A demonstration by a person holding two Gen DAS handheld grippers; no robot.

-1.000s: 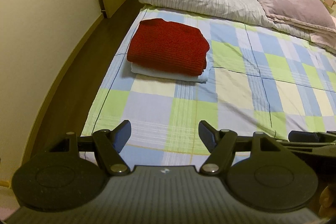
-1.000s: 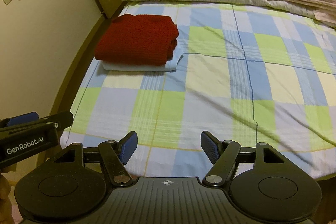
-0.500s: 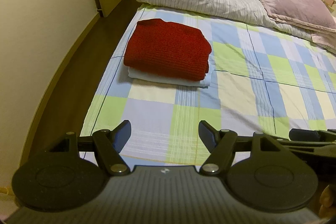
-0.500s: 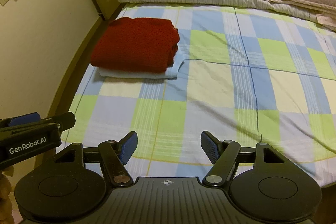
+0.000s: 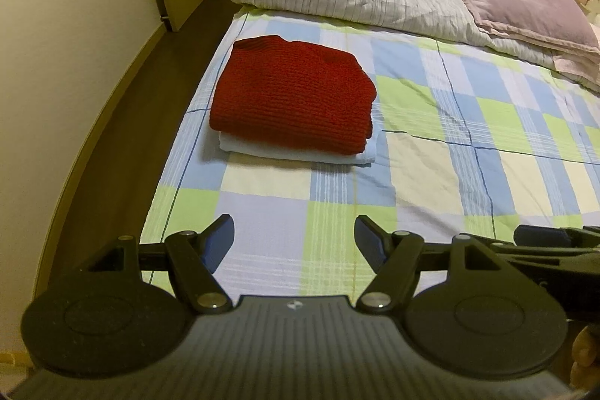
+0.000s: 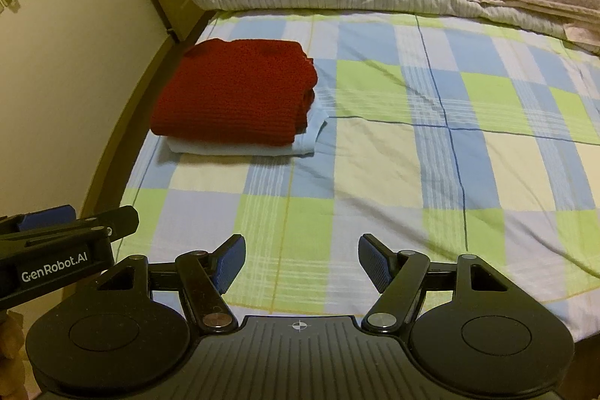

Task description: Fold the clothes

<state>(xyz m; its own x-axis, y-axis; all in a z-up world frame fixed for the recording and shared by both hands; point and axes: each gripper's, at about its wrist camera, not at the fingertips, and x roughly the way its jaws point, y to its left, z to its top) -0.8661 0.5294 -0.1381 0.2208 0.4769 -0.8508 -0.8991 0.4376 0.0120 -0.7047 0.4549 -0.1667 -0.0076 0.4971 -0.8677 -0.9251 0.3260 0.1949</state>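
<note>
Left wrist view showed a folded red knit sweater [image 5: 292,96] stacked on a folded pale blue garment [image 5: 300,152], near the left edge of my checked bed sheet [image 5: 450,175]. Both looked soft, limp and light; I judged a thick folded edge the best hold. My left gripper [image 5: 294,235] and right gripper [image 6: 302,259] stood apart, empty, short of the pile
</note>
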